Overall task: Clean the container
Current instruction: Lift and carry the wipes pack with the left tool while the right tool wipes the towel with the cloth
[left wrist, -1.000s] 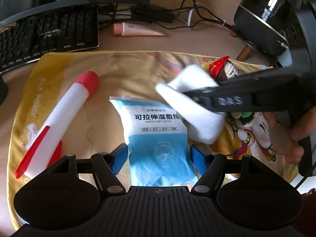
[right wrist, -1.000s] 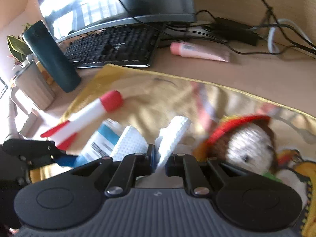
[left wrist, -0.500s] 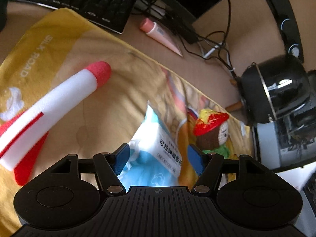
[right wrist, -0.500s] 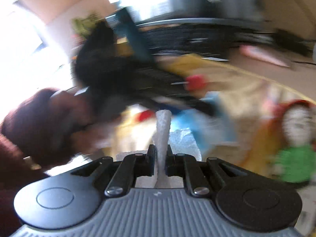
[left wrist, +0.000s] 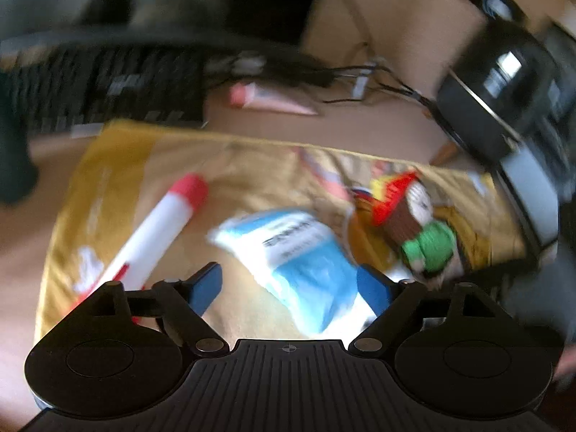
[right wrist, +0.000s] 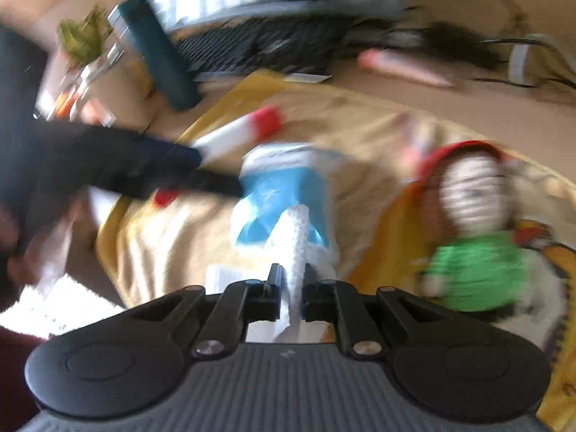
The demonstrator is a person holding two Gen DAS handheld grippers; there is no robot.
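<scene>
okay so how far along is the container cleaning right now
Early stage. Done: the right gripper is shut on a white cotton pad, apparently from the blue packet. In hand: the left gripper hangs open over that packet. Left: the wiping itself; the frames are blurred and no container is clearly being touched.

Both wrist cameras look forward and down, close over the yellow cloth [left wrist: 259,165], toward its far edge. They share the blue packet [left wrist: 298,252] [right wrist: 284,183] and the keyboard [left wrist: 108,90] beyond.

On yellow cloth [left wrist: 151,154]: one blue-and-white wipe packet [left wrist: 298,252], one red-tipped white foam rocket [left wrist: 158,230], one knitted doll [left wrist: 414,216]. Beyond: one keyboard [left wrist: 108,86], one pink tube [left wrist: 266,99] (blurred), one dark bottle [right wrist: 158,50].
</scene>
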